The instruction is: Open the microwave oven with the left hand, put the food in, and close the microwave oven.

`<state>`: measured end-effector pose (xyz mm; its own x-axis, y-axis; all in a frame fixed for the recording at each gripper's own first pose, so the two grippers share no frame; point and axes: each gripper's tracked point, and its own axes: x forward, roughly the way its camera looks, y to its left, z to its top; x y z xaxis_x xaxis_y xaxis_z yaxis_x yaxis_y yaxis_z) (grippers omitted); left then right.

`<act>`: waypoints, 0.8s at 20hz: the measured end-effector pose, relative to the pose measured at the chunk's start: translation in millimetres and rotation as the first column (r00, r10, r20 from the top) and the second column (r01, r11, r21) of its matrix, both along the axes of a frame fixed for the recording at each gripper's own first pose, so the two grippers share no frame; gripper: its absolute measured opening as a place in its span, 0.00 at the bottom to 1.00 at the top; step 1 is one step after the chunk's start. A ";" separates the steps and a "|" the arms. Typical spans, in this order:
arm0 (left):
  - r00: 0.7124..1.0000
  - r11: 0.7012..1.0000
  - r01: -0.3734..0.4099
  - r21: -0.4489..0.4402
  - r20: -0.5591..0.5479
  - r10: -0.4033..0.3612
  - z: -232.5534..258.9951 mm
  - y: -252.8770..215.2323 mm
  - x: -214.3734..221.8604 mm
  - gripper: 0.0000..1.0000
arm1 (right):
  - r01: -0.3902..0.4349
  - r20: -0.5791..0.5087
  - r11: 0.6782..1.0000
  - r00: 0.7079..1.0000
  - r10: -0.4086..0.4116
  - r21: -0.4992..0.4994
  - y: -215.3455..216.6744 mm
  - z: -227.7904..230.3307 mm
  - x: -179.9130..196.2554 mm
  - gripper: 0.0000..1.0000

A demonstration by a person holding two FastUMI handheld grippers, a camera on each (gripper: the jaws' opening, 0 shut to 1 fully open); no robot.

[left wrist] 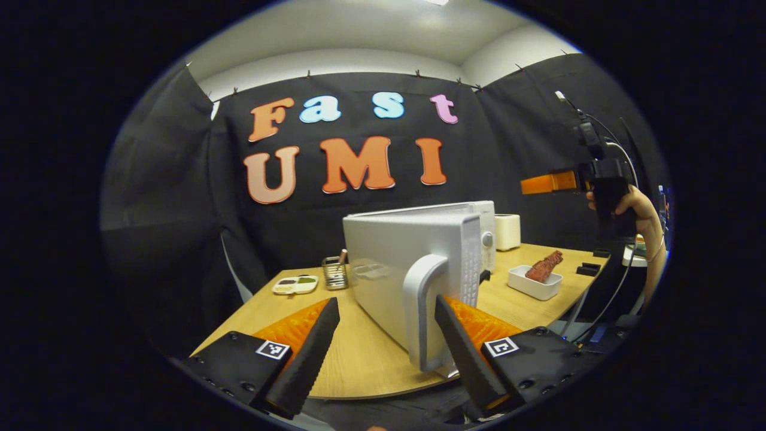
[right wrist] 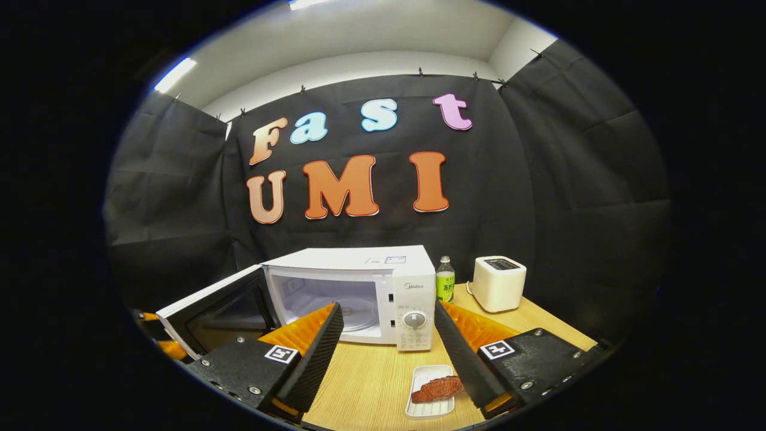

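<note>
Setting: black-curtained booth, with a light wooden table (right wrist: 371, 377) carrying everything.
Microwave oven: the white microwave oven (right wrist: 383, 287) stands mid-table, its door (right wrist: 206, 311) swung out to its left and the lit cavity (right wrist: 326, 308) bare.
Door handle: in the left gripper view the door's grey handle (left wrist: 422, 311) stands upright between the fingers of the left tool (left wrist: 386, 341), closer to the right one.
Left tool: wide; I cannot tell whether either finger touches the handle.
Food: a reddish-brown piece of meat (right wrist: 437, 389) in a shallow white tray (right wrist: 428, 410) lies on the table in front of the oven's control panel (right wrist: 414, 320) (its long axis runs roughly across the right gripper view).
Right tool: the right tool (right wrist: 386, 347) is wide and holds nothing; the tray sits low between its fingers, close against the right one.
Key relation: the tray lies ahead of and below the right tool, the cavity up and to the left of it, so the right hand is the nearer one for the food.
Next step, as I judge it: lower the right tool onto the tray.
Bystanders: a toaster (right wrist: 498, 284) and a green-labelled bottle (right wrist: 444, 281) stand right of the oven.
</note>
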<state>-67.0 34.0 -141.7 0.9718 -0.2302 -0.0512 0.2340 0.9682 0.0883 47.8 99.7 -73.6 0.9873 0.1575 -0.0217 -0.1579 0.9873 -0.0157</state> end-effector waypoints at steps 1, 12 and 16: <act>1.000 1.000 -0.010 -0.024 0.001 0.010 6.7 4.6 -0.8 1.00 | 0.005 -0.001 1.000 1.000 -0.005 -0.006 -1.5 -0.6 -1.3 0.95; 0.979 0.965 -0.202 -0.166 -0.002 0.205 50.7 90.5 58.0 0.98 | 0.115 -0.055 0.993 0.992 -0.114 0.010 -49.2 -41.2 -9.3 0.95; 0.975 0.963 -0.215 -0.160 0.015 0.221 57.2 97.3 70.1 0.99 | 0.189 -0.126 0.975 0.977 -0.174 0.120 -74.8 -75.9 -5.2 0.95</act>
